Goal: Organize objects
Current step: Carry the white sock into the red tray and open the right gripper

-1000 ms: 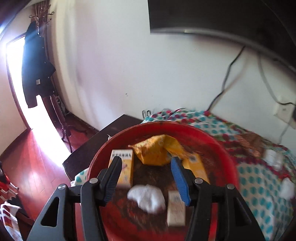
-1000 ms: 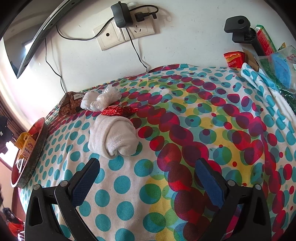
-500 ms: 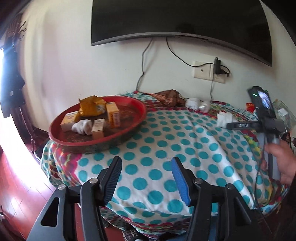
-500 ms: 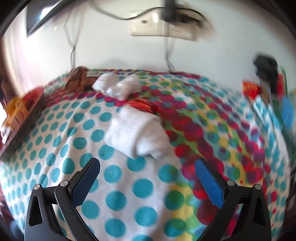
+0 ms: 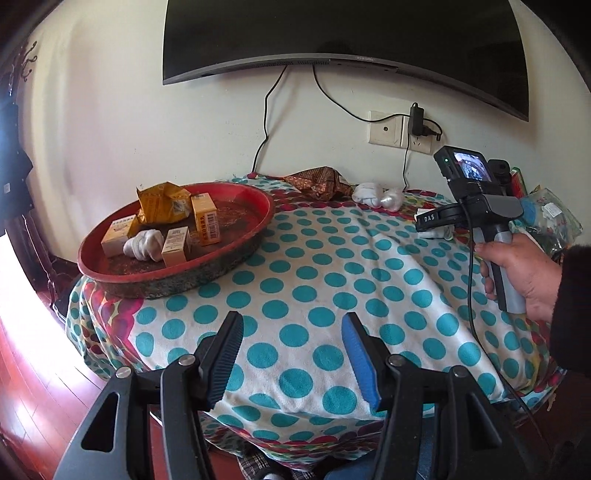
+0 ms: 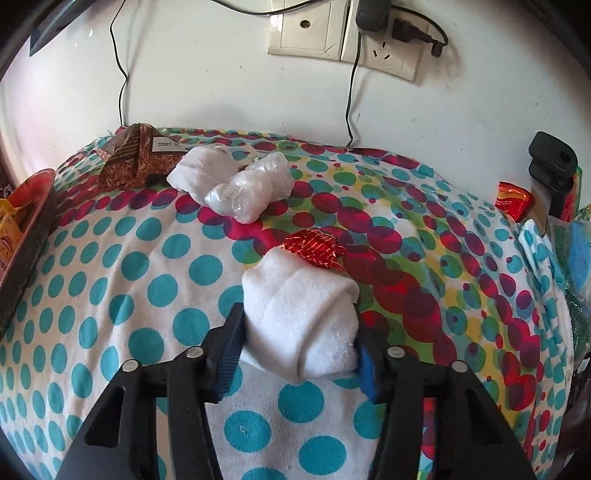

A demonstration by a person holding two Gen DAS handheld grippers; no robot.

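Observation:
On the polka-dot tablecloth lies a white rolled sock, and my right gripper is closing on it, with both pads pressed against its sides. A red foil wrapper touches the sock's far end. Low over the table's near edge, my left gripper stands open with nothing between its fingers. At the left a red round tray holds a yellow bag, several small boxes and another white sock. In the left wrist view a hand holds the right gripper's handle.
A brown wrapper, a white sock and a clear plastic bundle lie near the wall. Red packet and plastic bags crowd the right edge. Cables hang from the wall socket under a television.
My left gripper pulled back from over the tray to the table's near edge, then stayed. My right gripper moved in on the rolled sock and its jaws came together around it.

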